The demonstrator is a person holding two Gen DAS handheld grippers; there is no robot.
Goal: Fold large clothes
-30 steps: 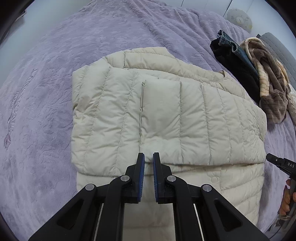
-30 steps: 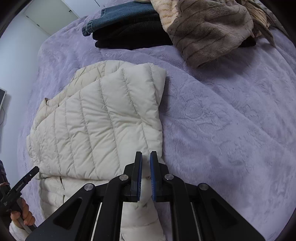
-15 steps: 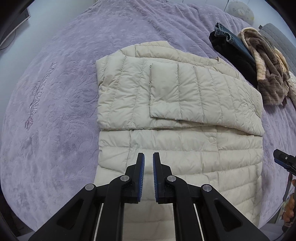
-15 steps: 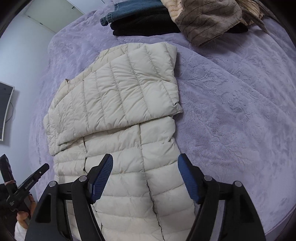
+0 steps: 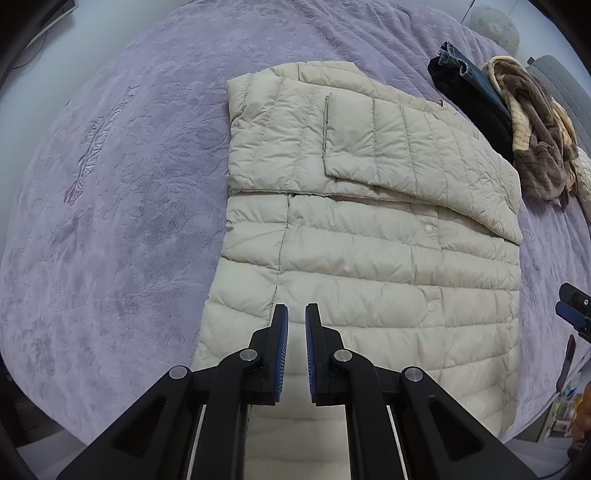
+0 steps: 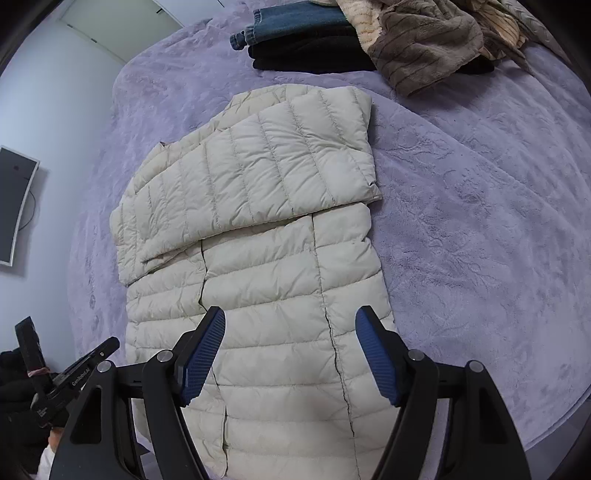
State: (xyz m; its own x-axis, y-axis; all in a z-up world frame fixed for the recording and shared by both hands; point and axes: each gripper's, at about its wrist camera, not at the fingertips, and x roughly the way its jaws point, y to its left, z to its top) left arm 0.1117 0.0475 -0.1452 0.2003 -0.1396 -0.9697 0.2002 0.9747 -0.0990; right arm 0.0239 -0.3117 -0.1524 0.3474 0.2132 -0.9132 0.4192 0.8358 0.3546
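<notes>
A cream quilted puffer jacket [image 5: 369, 251] lies flat on the purple bedspread [image 5: 129, 166], both sleeves folded across its upper part. It also shows in the right wrist view [image 6: 266, 258]. My left gripper [image 5: 296, 314] is shut and empty, hovering over the jacket's lower left part near the hem. My right gripper [image 6: 290, 321] is open and empty, above the jacket's lower part near its right side seam. The other hand-held gripper shows at the edge of each view.
A pile of other clothes lies at the far end of the bed: dark jeans [image 6: 295, 18], a black garment [image 6: 314, 55] and a brown striped fleece [image 6: 424, 44]. A wall monitor [image 6: 14, 206] is at left. The bed's edge runs near the jacket's hem.
Both grippers have pulled back from the folded sleeves toward the jacket's hem. The right gripper has opened; the left stays shut. The jacket has not moved.
</notes>
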